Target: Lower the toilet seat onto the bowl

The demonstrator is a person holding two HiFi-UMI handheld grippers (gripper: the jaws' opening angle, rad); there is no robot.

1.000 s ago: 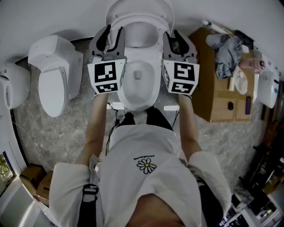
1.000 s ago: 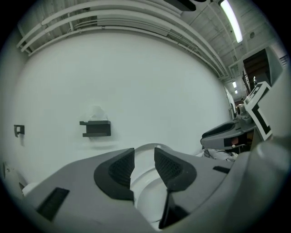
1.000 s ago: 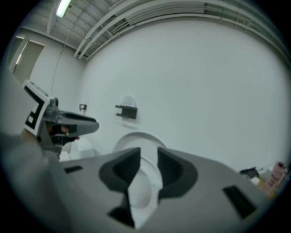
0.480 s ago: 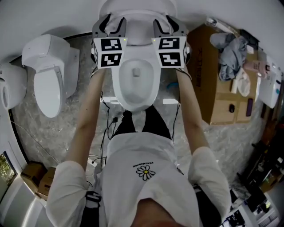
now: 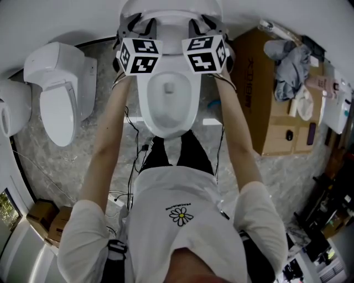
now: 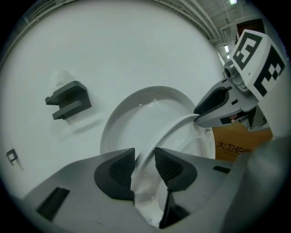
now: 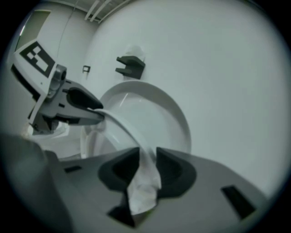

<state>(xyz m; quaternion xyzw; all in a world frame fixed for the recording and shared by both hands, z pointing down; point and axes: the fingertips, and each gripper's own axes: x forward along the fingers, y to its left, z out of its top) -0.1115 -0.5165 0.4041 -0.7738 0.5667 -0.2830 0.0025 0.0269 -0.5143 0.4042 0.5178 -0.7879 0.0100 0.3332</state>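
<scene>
The white toilet bowl (image 5: 168,105) stands in front of the person, its toilet seat (image 5: 166,15) raised against the lid at the back. My left gripper (image 5: 135,25) is on the seat's left edge and my right gripper (image 5: 202,25) on its right edge. In the left gripper view the thin seat rim (image 6: 169,129) runs between the closing jaws of the left gripper (image 6: 144,159), touching the pads. In the right gripper view the rim (image 7: 119,124) fills the gap of the right gripper (image 7: 148,159), whose jaws are also closing. Each gripper sees the other across the seat.
A second toilet (image 5: 58,105) with its lid down stands at the left, with another white fixture (image 5: 11,110) beyond it. A cardboard box (image 5: 271,110) piled with clothes and small items is at the right. Cables (image 5: 133,149) lie on the marble floor. A dark bracket (image 6: 68,100) hangs on the wall.
Both grippers have moved from beside the bowl up and back to the raised seat, and their jaws now sit around its rim on either side.
</scene>
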